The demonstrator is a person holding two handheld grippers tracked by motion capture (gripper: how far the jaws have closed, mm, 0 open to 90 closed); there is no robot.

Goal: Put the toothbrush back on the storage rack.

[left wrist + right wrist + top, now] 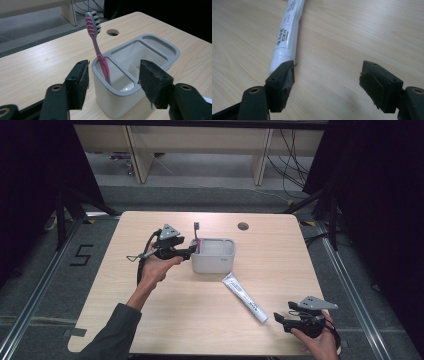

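A grey and white holder with several compartments stands mid-table. A pink and grey toothbrush leans upright in its left end compartment. My left gripper is open, its jaws to either side of that end of the holder, with nothing between them. A white toothpaste tube lies flat on the table to the right of the holder and nearer me. My right gripper is open low over the table, its left jaw beside the tube's near end.
The wooden table has a round cable hole behind the holder. Black curtains and metal floor rails flank the table. A wooden bench and cables stand on the floor beyond.
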